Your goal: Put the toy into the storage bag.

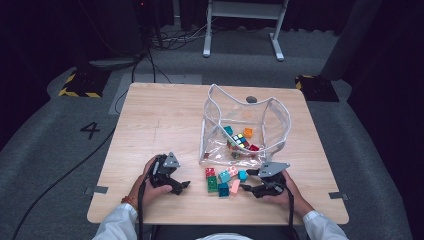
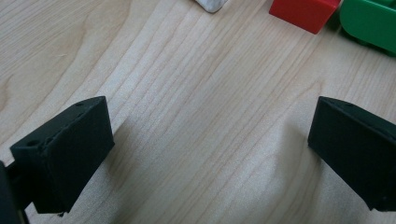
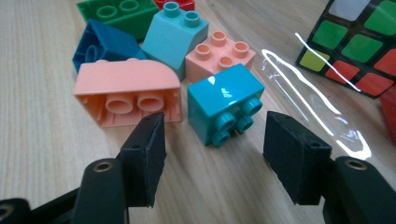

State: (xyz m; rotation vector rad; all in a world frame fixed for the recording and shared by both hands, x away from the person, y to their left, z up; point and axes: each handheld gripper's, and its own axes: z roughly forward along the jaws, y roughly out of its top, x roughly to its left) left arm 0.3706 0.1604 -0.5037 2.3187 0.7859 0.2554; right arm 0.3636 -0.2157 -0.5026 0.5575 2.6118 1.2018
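Note:
A cluster of toy bricks (image 1: 225, 181) lies on the wooden table (image 1: 160, 120) between my two grippers. My right gripper (image 1: 246, 180) sits at the cluster's right edge. In the right gripper view its jaws (image 3: 215, 142) stand open, with a teal brick (image 3: 226, 107) lying on its side just ahead, its near end at the gap and untouched. A pink curved brick (image 3: 126, 91), a dark blue brick (image 3: 105, 46), a light teal brick (image 3: 175, 35) and a pink square brick (image 3: 219, 56) lie beyond. My left gripper (image 1: 182, 186) (image 2: 210, 144) is open over bare wood.
A clear plastic bag (image 1: 245, 127) stands open behind the bricks, holding a Rubik's cube (image 1: 239, 140) (image 3: 357, 42) and a few bricks. A red brick (image 2: 303, 11) and a green brick (image 2: 371, 23) lie ahead of the left gripper. Bare wood spreads over the table's left half.

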